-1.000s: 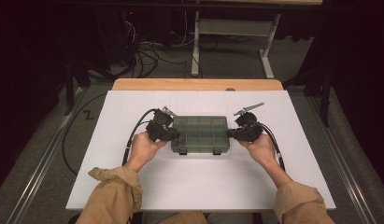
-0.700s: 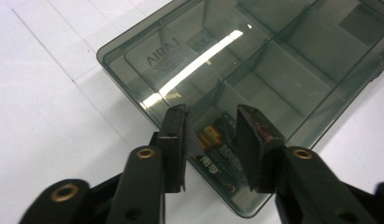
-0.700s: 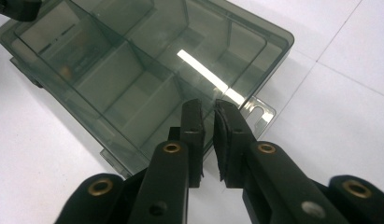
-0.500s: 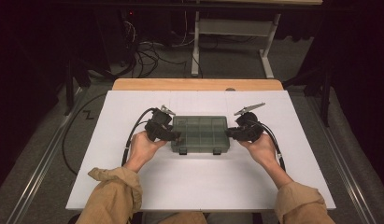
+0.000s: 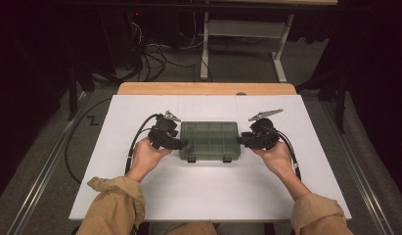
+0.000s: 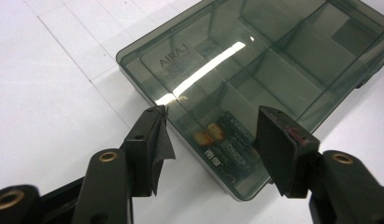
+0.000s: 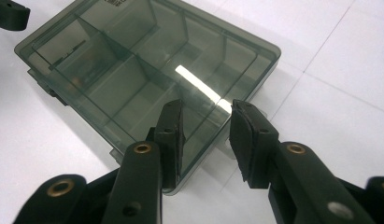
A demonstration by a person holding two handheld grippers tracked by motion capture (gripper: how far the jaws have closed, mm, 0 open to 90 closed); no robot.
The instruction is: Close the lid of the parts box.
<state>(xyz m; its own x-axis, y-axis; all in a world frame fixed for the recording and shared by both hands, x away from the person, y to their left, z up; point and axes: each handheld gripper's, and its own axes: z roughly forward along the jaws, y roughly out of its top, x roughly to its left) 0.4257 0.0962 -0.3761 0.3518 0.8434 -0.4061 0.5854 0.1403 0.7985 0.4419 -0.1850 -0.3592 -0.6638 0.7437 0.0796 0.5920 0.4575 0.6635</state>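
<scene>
From the high view, a smoky-green compartment box [image 5: 209,140] lies flat near the middle of the white table [image 5: 208,196], lid shut, its two latches on the edge facing the person. The left gripper [image 5: 181,143] sits at the box's left end and the right gripper [image 5: 241,140] at its right end, each in a hand [image 5: 147,155] resting low on the table. In the left gripper view the jaws have just been opening and now stand well apart, the end corner of the box between and below them, with neither pad pressing on it; the left fingertip [image 6: 154,135] is just beside the lid's edge and may brush it. In the right gripper view the jaws have also just been opening and stand moderately apart, straddling the box's short end wall; the inner pad [image 7: 173,135] looks close against the plastic, yet no clamping shows. The step in hand looks like letting go of the box after setting it down. To do it well, I would spread both pairs of jaws fully clear before drawing the grippers straight outward along the table, since a pad dragging on the lid's rim could skew or tip the light box.
</scene>
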